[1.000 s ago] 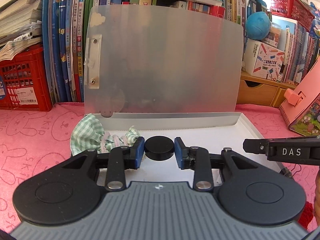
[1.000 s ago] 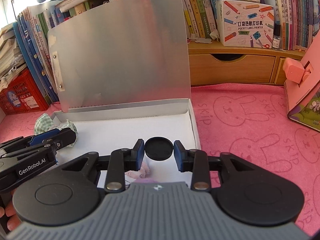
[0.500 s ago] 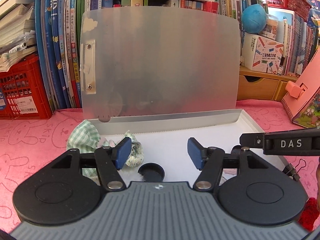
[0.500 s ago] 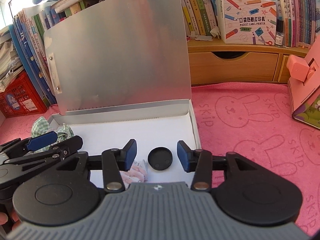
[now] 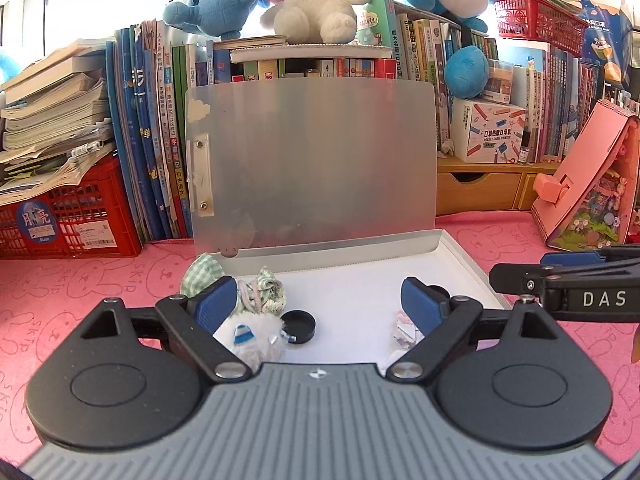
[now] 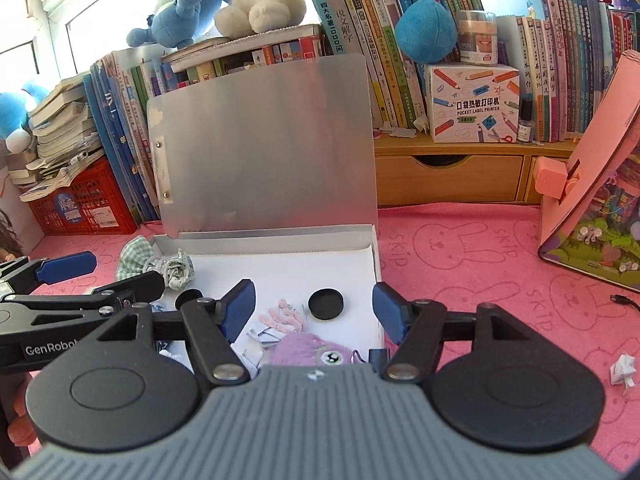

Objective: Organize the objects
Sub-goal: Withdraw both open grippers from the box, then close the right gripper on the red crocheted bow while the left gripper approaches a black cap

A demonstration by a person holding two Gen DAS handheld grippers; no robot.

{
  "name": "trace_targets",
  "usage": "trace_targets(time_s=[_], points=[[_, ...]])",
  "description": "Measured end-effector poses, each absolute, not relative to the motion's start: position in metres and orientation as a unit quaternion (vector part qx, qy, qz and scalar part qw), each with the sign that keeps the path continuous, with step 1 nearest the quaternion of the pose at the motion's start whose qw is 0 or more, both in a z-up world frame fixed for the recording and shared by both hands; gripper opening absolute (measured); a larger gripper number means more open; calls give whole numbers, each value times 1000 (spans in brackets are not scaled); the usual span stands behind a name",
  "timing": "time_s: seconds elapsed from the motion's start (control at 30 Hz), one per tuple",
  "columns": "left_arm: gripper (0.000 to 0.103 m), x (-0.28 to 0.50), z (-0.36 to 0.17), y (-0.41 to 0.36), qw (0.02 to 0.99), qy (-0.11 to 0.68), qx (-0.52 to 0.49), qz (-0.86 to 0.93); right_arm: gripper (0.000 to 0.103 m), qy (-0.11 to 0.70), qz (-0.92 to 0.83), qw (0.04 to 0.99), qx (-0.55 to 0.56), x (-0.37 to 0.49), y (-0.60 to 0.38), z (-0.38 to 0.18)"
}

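Note:
A shallow white box (image 5: 352, 288) (image 6: 280, 270) lies on the pink cloth, its frosted lid (image 5: 312, 160) (image 6: 264, 148) standing upright at the back. My left gripper (image 5: 318, 305) hangs over the box's near left part, jaws opening, nothing touching its pads. Below it a black disc (image 5: 300, 326) lies flat beside a white fluffy toy (image 5: 256, 338). My right gripper (image 6: 315, 311) hovers over the right part, jaws also opening. A second black disc (image 6: 326, 303) lies on the box floor between its pads, untouched. A purple fluffy toy (image 6: 308, 350) sits near its base.
Green checked cloth (image 5: 200, 276) (image 6: 138, 258) drapes over the box's left rim. Books, plush toys and a red crate (image 5: 68, 216) line the back. A pink house-shaped box (image 6: 600, 184) leans at the right. Crumpled paper (image 6: 622, 370) lies on the pink cloth.
Both grippers let go of their black discs, which now lie in the box. Both jaws have spread wide, and both grippers have pulled back and up.

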State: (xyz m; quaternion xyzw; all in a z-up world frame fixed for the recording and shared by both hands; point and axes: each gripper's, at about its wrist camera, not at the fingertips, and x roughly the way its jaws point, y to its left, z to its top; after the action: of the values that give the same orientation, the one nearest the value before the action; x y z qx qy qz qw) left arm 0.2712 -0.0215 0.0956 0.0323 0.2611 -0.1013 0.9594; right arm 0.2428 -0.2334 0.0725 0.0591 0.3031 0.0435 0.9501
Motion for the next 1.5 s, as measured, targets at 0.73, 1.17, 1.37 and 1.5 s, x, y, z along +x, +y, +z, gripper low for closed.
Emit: trace_targets(time_s=[0.73, 1.17, 1.37, 1.5], points=[[94, 106, 60, -6, 961, 260, 10, -94, 93, 245, 70, 967, 19, 113, -221, 57], [94, 62, 30, 5, 959, 274, 1, -77, 97, 262, 59, 963, 21, 97, -217, 24], [95, 50, 19, 10, 959, 275, 4, -64, 102, 269, 47, 962, 15, 101, -219, 12], [95, 43, 12, 13, 960, 273, 7, -58, 103, 276, 42, 960, 16, 106, -220, 4]])
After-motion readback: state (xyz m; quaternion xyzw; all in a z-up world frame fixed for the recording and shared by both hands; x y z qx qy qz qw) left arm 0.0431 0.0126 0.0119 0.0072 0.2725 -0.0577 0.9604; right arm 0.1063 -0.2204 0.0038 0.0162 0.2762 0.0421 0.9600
